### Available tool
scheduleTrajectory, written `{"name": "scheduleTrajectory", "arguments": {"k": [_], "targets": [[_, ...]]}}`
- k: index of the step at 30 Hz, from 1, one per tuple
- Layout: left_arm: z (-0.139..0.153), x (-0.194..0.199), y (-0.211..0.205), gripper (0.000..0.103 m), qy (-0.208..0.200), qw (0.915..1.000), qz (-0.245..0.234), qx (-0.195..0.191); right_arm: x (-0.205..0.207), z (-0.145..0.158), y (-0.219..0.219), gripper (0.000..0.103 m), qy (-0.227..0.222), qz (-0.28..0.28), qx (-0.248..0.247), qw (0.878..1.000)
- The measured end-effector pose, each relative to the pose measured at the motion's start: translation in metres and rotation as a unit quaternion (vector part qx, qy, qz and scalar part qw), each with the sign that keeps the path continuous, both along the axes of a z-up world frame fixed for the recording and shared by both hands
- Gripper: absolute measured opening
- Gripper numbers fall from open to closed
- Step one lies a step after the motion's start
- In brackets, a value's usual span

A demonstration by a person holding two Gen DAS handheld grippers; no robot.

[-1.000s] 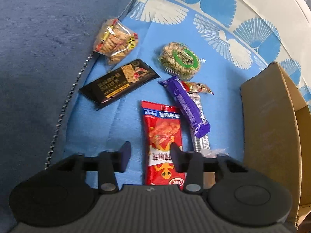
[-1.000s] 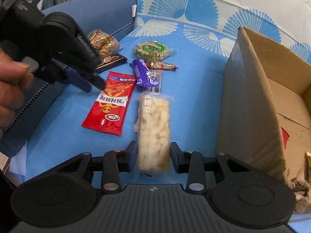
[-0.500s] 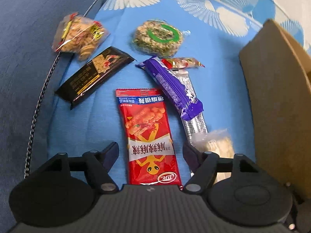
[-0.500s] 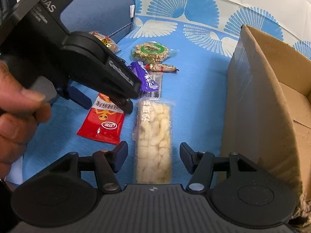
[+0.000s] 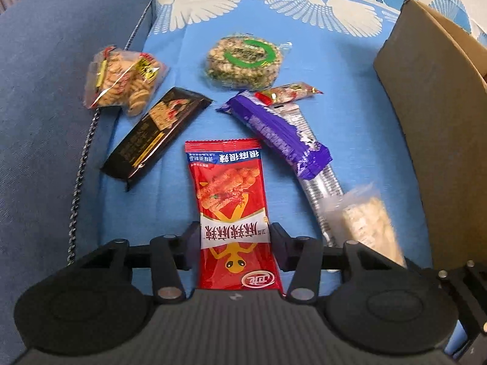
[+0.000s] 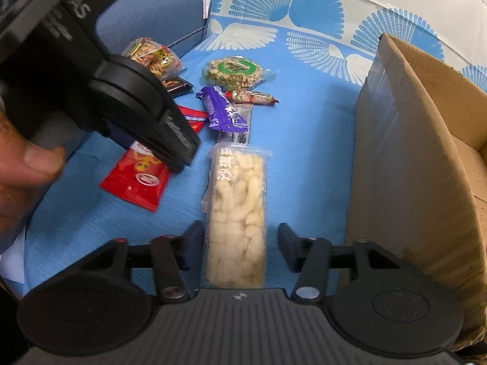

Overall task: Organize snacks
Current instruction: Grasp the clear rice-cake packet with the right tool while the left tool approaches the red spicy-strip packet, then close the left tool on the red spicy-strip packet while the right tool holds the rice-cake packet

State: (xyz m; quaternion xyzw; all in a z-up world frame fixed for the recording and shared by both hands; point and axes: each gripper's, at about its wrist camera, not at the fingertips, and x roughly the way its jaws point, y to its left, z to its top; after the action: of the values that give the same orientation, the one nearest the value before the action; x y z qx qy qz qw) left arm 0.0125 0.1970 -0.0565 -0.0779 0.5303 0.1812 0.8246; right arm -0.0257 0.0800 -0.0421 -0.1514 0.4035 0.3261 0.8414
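Snacks lie on a blue cloth. My left gripper (image 5: pixel 234 243) has its jaws against both edges of a red snack packet (image 5: pixel 231 210), shut on it. My right gripper (image 6: pixel 237 249) is open around a clear pack of pale puffed snacks (image 6: pixel 237 210), its jaws apart from it. The pale pack also shows in the left wrist view (image 5: pixel 365 222). The left gripper's body hides part of the red packet (image 6: pixel 137 176) in the right wrist view. A cardboard box (image 6: pixel 426 140) stands open on the right.
Farther back lie a purple bar (image 5: pixel 277 133), a silver bar (image 5: pixel 316 167) under it, a black bar (image 5: pixel 152 133), a biscuit bag (image 5: pixel 124 82), a round green-label cake (image 5: pixel 243 60) and a small red candy (image 5: pixel 286 94). A blue sofa cushion (image 5: pixel 45 91) is left.
My left gripper moved forward over the red packet and closed onto its edges. My right gripper opened wider around the pale pack.
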Motion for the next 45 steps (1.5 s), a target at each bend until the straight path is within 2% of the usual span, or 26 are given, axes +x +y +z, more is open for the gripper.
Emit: {"name": "scheduleTrajectory", "arguments": {"k": [2,6,12,28,36,45], "targets": [[0.004,-0.006,0.005,0.053,-0.003,1.0000,0.004,-0.005,0.000,0.001,-0.001,0.038,0.001,0.001,0.002,1.000],[0.010,-0.020,0.015,0.053,-0.004,0.9999,0.011,-0.011,-0.001,0.006,-0.005,0.038,0.005,-0.002,0.015,1.000],[0.002,-0.020,0.016,0.054,0.010,0.9998,0.010,-0.013,-0.002,0.011,-0.009,0.038,0.016,-0.002,0.024,1.000],[-0.002,-0.012,0.016,0.067,0.008,0.9997,0.018,-0.012,0.003,0.005,-0.006,0.049,0.022,-0.003,0.025,0.999],[-0.002,-0.013,0.018,0.067,0.002,0.9996,0.022,-0.016,0.002,0.004,-0.005,0.049,0.018,-0.002,0.023,1.000],[-0.001,-0.014,0.020,0.057,-0.005,0.9998,0.018,-0.011,0.001,0.002,-0.004,0.047,0.013,0.001,0.015,1.000]]}}
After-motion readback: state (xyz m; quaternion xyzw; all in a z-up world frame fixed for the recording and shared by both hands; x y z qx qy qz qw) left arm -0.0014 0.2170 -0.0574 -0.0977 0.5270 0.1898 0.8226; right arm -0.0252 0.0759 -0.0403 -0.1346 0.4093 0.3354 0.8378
